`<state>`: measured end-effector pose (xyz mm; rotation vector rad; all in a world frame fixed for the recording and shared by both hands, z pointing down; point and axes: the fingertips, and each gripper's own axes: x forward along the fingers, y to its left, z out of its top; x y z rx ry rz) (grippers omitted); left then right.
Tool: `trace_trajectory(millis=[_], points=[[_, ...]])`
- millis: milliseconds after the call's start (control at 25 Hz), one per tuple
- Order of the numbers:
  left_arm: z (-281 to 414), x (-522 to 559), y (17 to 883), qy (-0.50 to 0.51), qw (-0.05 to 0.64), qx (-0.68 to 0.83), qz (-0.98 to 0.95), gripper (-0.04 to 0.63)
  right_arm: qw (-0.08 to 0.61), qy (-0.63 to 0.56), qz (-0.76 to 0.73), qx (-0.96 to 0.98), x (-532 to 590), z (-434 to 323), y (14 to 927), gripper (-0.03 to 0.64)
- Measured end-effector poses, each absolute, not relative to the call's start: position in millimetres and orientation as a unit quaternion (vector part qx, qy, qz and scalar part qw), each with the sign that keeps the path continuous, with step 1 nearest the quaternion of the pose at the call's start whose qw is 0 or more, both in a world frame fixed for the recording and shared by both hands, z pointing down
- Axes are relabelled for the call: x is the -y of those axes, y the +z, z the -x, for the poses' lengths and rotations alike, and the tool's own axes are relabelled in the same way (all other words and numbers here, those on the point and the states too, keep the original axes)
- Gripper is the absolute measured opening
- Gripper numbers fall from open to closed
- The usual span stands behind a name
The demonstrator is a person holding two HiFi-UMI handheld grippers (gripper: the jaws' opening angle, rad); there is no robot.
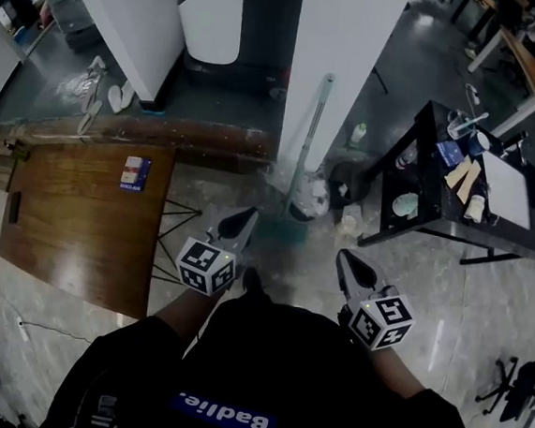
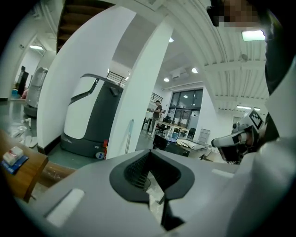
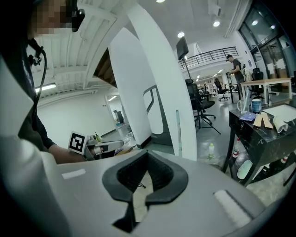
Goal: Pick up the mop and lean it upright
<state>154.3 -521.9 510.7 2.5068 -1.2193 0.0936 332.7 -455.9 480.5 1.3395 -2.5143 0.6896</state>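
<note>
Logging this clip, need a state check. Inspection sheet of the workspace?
Surface: glossy grey floor; wooden table at left.
Job's things: mop stands upright, leaning on the white pillar, head on the floor.
Clutter: small box on the table; bottle on the floor; black cart loaded with papers and cups.
Grippers: left claw shut, empty; right claw shut, empty; both clear of the mop.
Cables: what looks like a thin cable on the floor, lower left.
Surroundings: grey-and-white machine behind the pillar; a person standing far off by desks.
</note>
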Motion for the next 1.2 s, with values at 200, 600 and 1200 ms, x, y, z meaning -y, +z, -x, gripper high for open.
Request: trace_trajectory(millis=[200, 600, 1200], points=[[-171.4, 441.4, 477.6, 0.015, 0.154, 0.453, -0.878, 0.02, 0.091, 0.245, -0.436, 0.861, 383.8, -356.0, 492.2, 0.005], [-215.9, 300.1, 432.8, 0.026, 0.126, 0.456, -0.881, 0.02, 0.062, 0.279, -0.395, 0.873, 256.0, -364.0, 503.8, 0.005], [-141.4, 179.7, 404.1, 0.002, 0.101, 0.406, -0.908, 0.02, 0.057, 0.241, -0.429, 0.869, 151.5, -272.7, 479.0, 0.005]])
